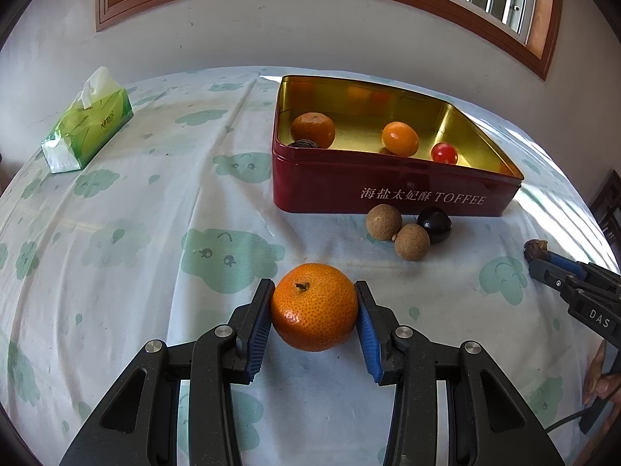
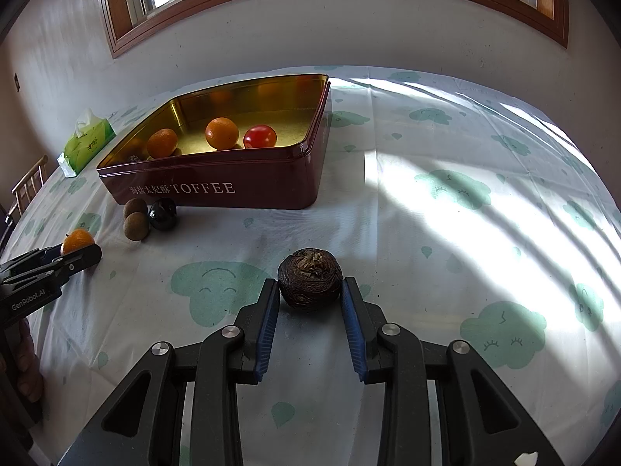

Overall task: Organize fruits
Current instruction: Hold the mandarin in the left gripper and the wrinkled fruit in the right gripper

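Left wrist view shows the left gripper [image 1: 314,303] closed on an orange [image 1: 314,306], both pads touching its sides, near the table's front. Right wrist view shows the right gripper [image 2: 310,291] with its jaws pressed against a dark wrinkled fruit [image 2: 309,279]; I judge it held. The red tin [image 1: 388,190] already holds two oranges, a red tomato [image 1: 444,153] and a dark fruit, so the sorting looks about half done. Left outside, just beside the tin's near wall, lie two brown fruits [image 1: 398,231] and a black one [image 1: 434,225]. A tissue pack [image 1: 87,132] sits far left, out of the way.
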The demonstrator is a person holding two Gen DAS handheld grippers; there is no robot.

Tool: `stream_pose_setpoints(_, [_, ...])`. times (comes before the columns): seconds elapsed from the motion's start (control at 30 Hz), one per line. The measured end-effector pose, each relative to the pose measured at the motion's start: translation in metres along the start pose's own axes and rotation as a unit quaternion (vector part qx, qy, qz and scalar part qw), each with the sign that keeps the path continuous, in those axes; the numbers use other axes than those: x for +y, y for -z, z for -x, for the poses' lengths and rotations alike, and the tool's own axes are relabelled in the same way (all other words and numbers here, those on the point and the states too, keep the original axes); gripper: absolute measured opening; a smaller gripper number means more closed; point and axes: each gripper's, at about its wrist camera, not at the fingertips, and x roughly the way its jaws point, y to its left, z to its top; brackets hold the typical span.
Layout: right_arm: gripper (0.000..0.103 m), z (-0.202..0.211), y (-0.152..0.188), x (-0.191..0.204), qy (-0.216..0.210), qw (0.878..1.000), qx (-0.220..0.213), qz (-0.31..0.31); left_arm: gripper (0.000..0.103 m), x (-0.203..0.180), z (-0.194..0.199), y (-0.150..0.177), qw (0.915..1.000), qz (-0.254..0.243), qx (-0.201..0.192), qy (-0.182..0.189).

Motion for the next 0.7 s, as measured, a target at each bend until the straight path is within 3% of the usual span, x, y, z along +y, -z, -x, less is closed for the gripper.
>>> stream_pose_setpoints(0.7, [0.031, 0.0005, -0.0001, 0.0002, 0.0, 1.0, 0.0, 0.0, 0.044, -0.0001, 0.0006, -0.0001, 1.0, -0.002, 0.0, -0.007])
